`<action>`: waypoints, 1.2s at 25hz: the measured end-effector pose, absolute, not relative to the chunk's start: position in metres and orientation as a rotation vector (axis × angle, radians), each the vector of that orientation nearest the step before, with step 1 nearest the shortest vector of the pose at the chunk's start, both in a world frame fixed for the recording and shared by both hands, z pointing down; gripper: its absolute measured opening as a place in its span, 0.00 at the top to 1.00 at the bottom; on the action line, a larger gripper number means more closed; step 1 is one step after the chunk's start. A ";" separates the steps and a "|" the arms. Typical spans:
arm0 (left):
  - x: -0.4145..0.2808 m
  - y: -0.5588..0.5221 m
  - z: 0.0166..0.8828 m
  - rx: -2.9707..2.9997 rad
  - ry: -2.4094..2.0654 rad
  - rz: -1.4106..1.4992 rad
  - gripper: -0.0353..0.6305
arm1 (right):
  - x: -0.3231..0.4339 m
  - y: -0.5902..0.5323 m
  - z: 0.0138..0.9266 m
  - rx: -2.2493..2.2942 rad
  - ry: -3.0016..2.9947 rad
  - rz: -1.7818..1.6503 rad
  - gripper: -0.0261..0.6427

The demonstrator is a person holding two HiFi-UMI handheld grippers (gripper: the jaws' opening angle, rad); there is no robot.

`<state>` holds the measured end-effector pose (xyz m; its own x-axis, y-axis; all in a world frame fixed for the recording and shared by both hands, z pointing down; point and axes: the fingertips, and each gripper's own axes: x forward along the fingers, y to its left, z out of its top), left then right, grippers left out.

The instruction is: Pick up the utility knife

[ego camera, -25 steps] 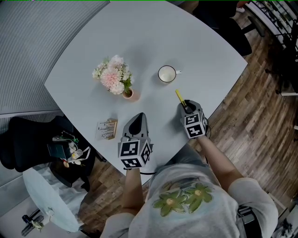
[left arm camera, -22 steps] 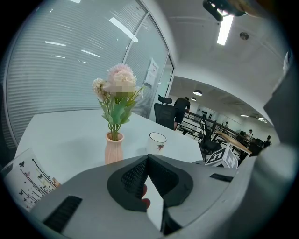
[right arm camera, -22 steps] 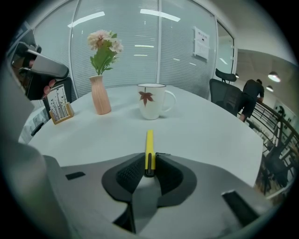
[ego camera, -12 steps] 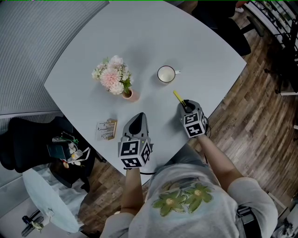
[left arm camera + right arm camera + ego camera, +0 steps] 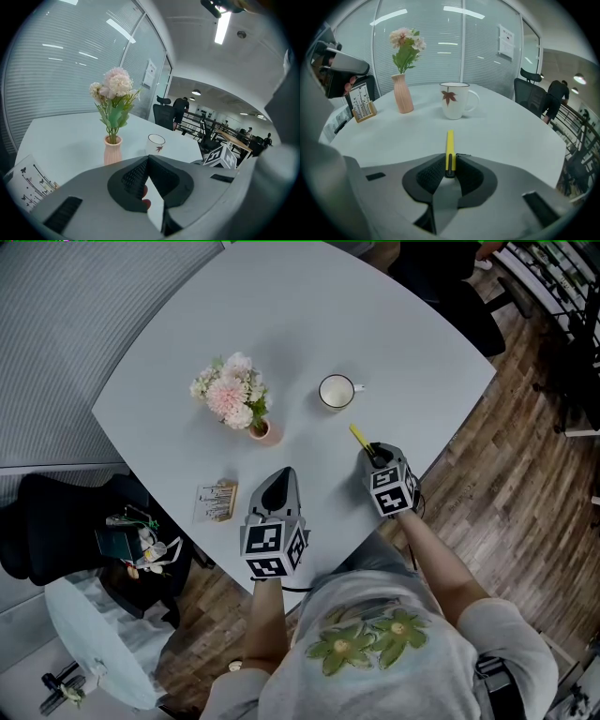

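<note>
Bench (image 5: 403,329) has open surface past the mug (image 5: 336,390) and out to the far edge. Mug sits near, ahead of right hand-held gripper (image 5: 373,454). Vase of flowers (image 5: 236,399) blocks ahead of left hand-held gripper (image 5: 278,476), card stand (image 5: 217,500) just to its left. Open lane between vase and mug.

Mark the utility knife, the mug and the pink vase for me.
utility knife (image 5: 449,149), right gripper view, middle of its yellow body.
mug (image 5: 452,106), right gripper view, white wall below the leaf print.
pink vase (image 5: 402,96), right gripper view, middle of its body.
</note>
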<state>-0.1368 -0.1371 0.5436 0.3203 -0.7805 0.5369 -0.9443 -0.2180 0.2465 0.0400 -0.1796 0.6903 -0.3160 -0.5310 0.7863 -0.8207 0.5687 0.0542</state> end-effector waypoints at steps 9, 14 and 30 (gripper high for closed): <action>-0.134 -0.133 0.540 2.071 -1.520 0.408 0.95 | 0.037 -0.176 0.685 1.069 -2.022 0.470 0.86; -0.131 -0.130 0.535 2.083 -1.520 0.405 0.95 | 0.037 -0.174 0.677 1.077 -2.035 0.467 0.86; -0.112 -0.118 0.518 2.123 -1.500 0.372 0.95 | 0.042 -0.164 0.638 1.099 -2.109 0.451 0.86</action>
<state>-0.1116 -0.1181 0.5175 0.3522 -0.7939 0.4957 -0.9335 -0.2599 0.2470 0.0422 -0.1635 0.6377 -0.3903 -0.5696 0.7233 -0.8158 0.5781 0.0150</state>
